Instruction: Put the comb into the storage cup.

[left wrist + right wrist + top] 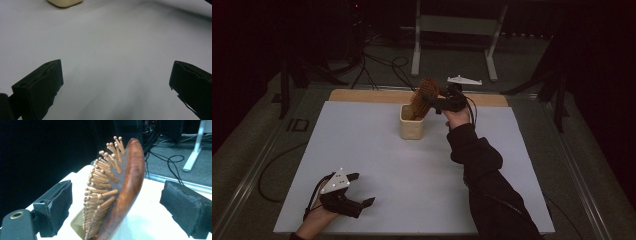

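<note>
Wooden hairbrush [125, 195] with knobbed pegs stands tilted in cream cup [411, 125], frame centre; right gripper [115, 202] jaws wide, not touching. Left gripper [116, 82] jaws wide, empty, over white desk [112, 37].

One wooden hairbrush [424, 96] stands in one cream cup [411, 127]. Beside the cup is one tool [437, 104]; a second tool [362, 189] lies well apart from it.

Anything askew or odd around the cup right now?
The brush stands in the cup handle down, leaning toward the right gripper, head well above the rim. The gripper's jaws are open either side of the head, not pressing it. Nothing looks spilled or damaged.
</note>
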